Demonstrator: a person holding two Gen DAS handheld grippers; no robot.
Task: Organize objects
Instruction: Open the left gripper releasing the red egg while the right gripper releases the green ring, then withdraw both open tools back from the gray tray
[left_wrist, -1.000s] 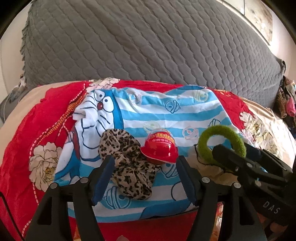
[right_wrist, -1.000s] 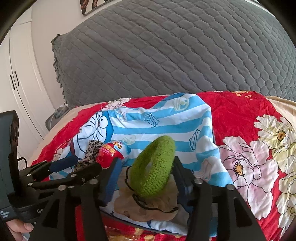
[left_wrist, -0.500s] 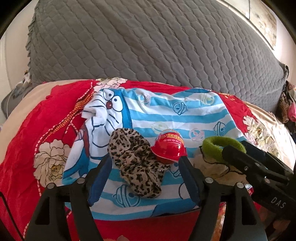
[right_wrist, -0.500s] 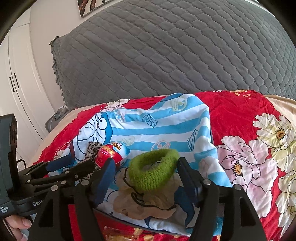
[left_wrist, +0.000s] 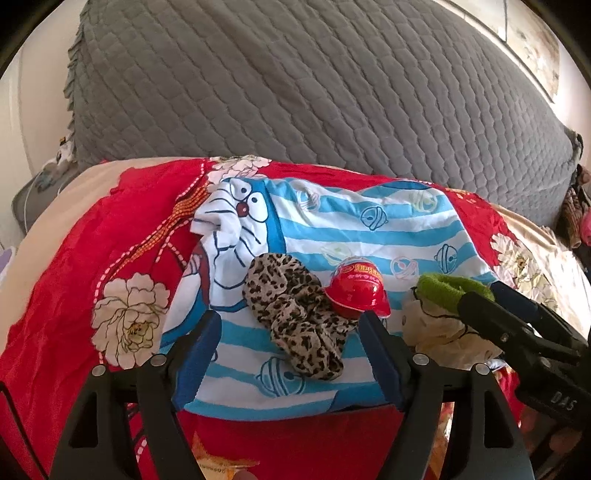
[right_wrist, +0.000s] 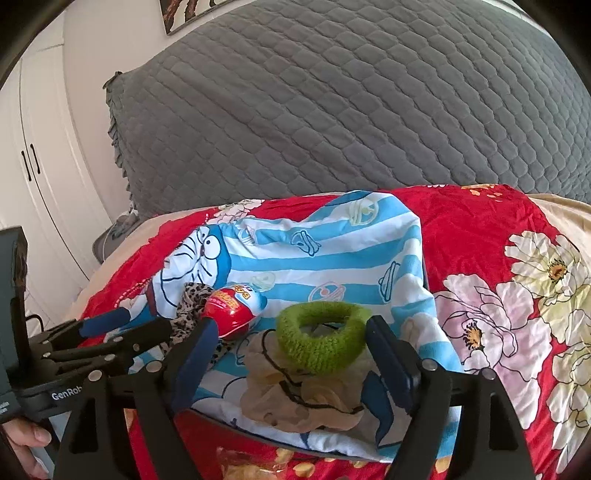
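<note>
Right gripper (right_wrist: 291, 354) first: its jaws are opening, and the green knitted ring (right_wrist: 323, 338) lies flat between them with neither pad pressing on it, resting on the cream scrunchie (right_wrist: 295, 398) just under the fingertips. To finish this release well, I'd say let the jaws clear the ring fully, then draw straight back so no pad drags the wool. Just to its left, the left gripper (left_wrist: 288, 354) is opening too, holding nothing; the leopard scrunchie (left_wrist: 295, 317) sits between and just beyond its fingers, and the red toy helmet (left_wrist: 356, 290) rests by its right fingertip. All four pieces lie on the blue striped cartoon cloth (right_wrist: 332, 251). Beyond, the red floral bedspread (right_wrist: 480, 258) runs open to the right, while the grey quilted pillow (right_wrist: 351, 110) walls off the far side.
</note>
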